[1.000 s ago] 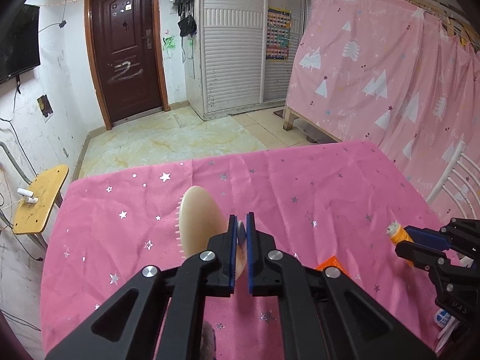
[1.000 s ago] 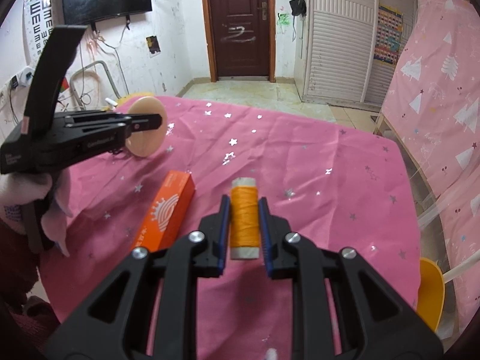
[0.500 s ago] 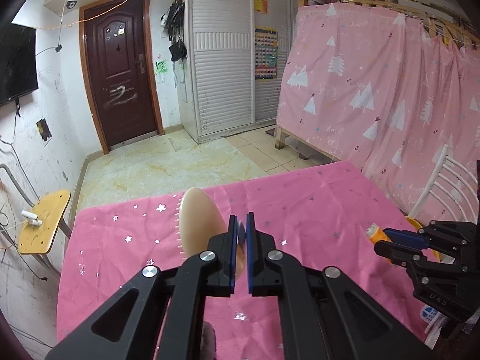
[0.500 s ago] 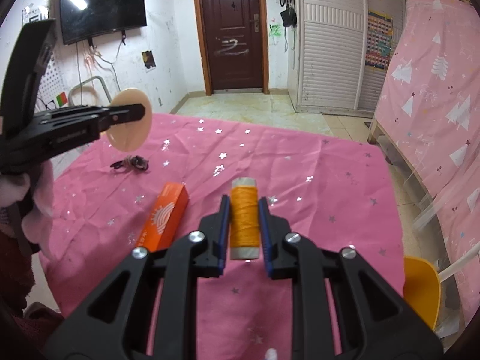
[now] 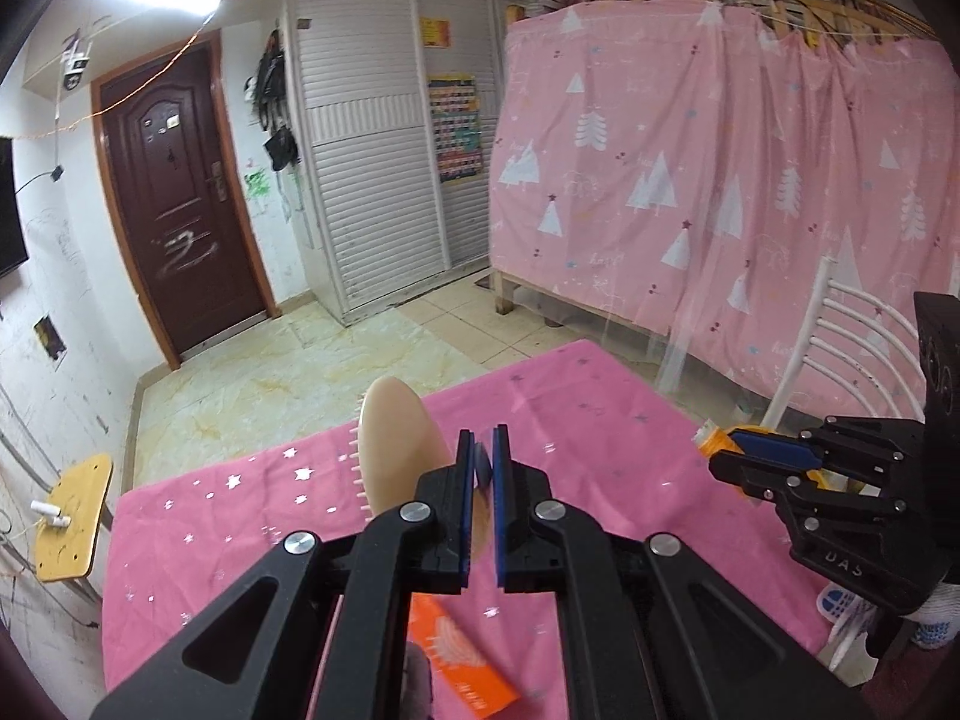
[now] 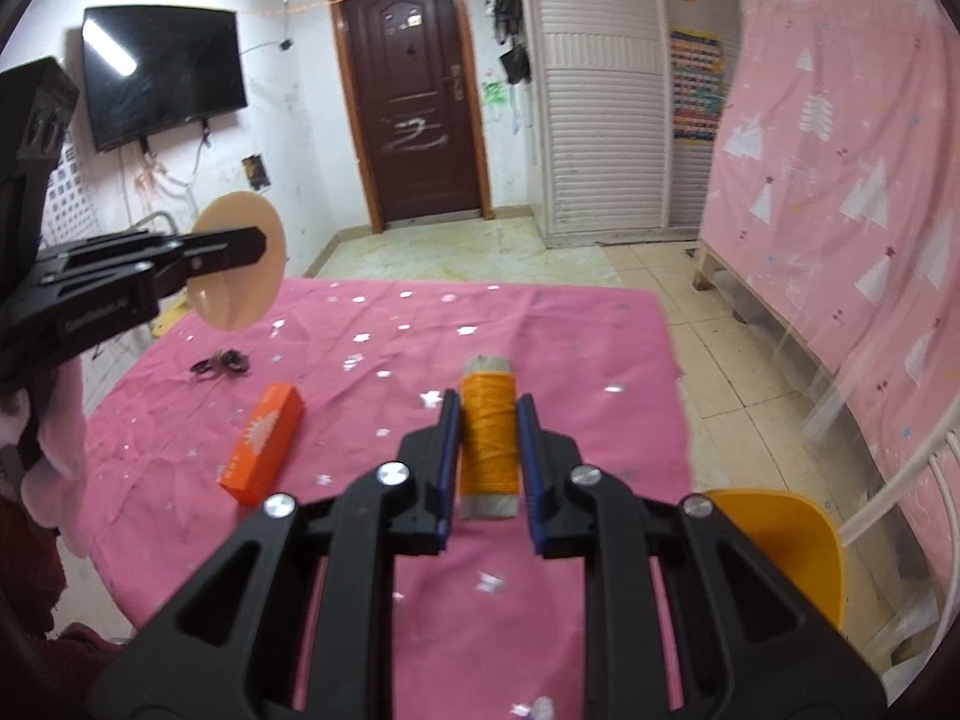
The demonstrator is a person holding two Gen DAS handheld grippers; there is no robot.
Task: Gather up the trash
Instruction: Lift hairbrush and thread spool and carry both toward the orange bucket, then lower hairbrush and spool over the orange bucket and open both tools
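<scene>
A spool of orange thread (image 6: 489, 438) is clamped lengthwise between the closed jaws of the right gripper (image 6: 487, 450), above the pink star-printed table (image 6: 540, 324). In the left wrist view, the spool's tip (image 5: 711, 439) is seen at 3 o'clock, in the right gripper (image 5: 720, 453). A round beige brush (image 5: 399, 450) with short pink bristles is gripped by the closed jaws of the left gripper (image 5: 483, 468), edge-on at 11 o'clock of the jaws. From the right wrist, it is seen as a disc (image 6: 240, 261) at 10 o'clock, in the left gripper (image 6: 255, 243). An orange box (image 6: 264, 441) lies on the table at 9 o'clock of the spool, with a small dark tangle (image 6: 222, 363) beyond it. A yellow chair (image 6: 786, 540) stands at 4 o'clock.
</scene>
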